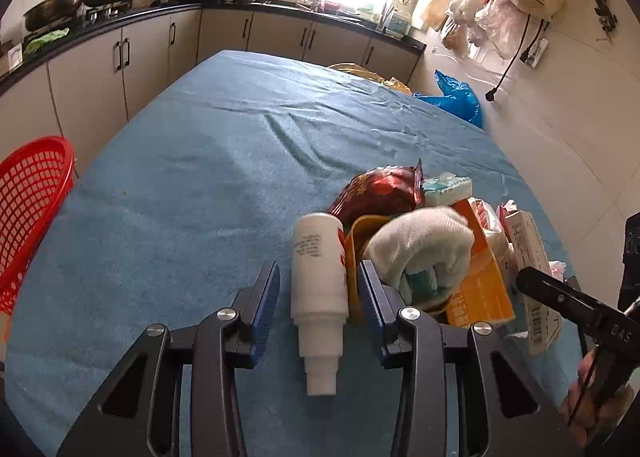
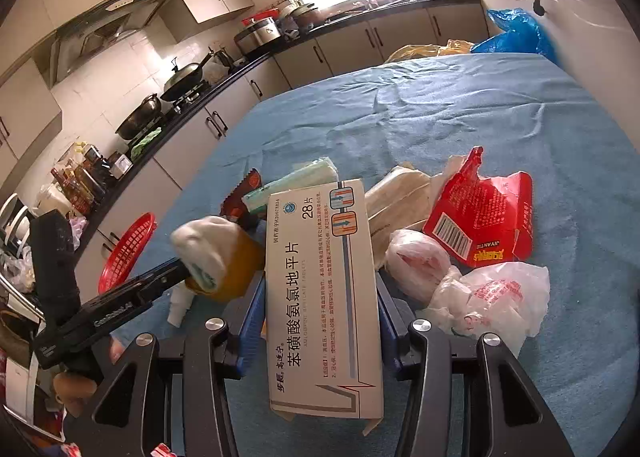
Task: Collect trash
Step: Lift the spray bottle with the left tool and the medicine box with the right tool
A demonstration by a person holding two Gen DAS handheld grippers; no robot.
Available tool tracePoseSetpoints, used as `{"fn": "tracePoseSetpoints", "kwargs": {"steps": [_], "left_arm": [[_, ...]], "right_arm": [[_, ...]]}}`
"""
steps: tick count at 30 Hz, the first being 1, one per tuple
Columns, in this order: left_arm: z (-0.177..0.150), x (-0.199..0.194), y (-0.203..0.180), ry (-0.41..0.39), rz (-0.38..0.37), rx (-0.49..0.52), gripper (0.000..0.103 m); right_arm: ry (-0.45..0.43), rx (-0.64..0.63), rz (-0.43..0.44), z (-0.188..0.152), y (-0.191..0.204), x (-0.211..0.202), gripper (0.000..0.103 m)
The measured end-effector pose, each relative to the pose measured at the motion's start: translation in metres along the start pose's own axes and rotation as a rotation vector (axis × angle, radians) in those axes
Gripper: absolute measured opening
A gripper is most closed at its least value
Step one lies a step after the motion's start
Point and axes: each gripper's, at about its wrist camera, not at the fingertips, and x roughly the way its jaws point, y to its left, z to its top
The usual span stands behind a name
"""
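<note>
My left gripper (image 1: 318,289) is open, its blue fingers on either side of a white plastic bottle (image 1: 319,289) that lies on the blue cloth, not touching it. Beside it lie a crumpled white cloth (image 1: 424,245), an orange box (image 1: 478,281) and a dark red snack bag (image 1: 380,189). My right gripper (image 2: 320,305) stands around a white medicine box (image 2: 322,289); its fingers touch the box's sides. A red carton (image 2: 484,225) and white plastic bags (image 2: 492,297) lie to its right.
A red mesh basket (image 1: 28,209) sits at the table's left edge; it also shows in the right wrist view (image 2: 128,253). Kitchen counters with pans run along the left and back. A blue bag (image 1: 460,97) lies beyond the table's far right.
</note>
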Motion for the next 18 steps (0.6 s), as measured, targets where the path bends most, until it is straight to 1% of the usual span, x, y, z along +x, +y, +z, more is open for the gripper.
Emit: {"fn": "tracePoseSetpoints", "kwargs": {"steps": [5,12,14,17,18], "left_arm": [[-0.007,-0.01,0.01,0.006,-0.005,-0.011,0.039],[-0.006,-0.017,0.01,-0.001,0.005,0.003,0.039],[-0.004,-0.021,0.012,-0.012,0.014,-0.001,0.039],[-0.004,-0.019,0.014,-0.001,0.062,0.006,0.039],[-0.004,-0.017,0.016,0.006,0.058,0.001,0.039]], "right_arm": [[0.008,-0.013,0.004,0.0,0.004,0.002,0.053],[0.005,-0.015,0.006,-0.001,0.005,0.001,0.053],[0.005,-0.015,0.007,-0.001,0.005,0.002,0.053],[-0.002,-0.021,0.01,-0.002,0.004,0.0,0.053],[-0.004,-0.022,0.01,-0.002,0.004,0.0,0.053]]}}
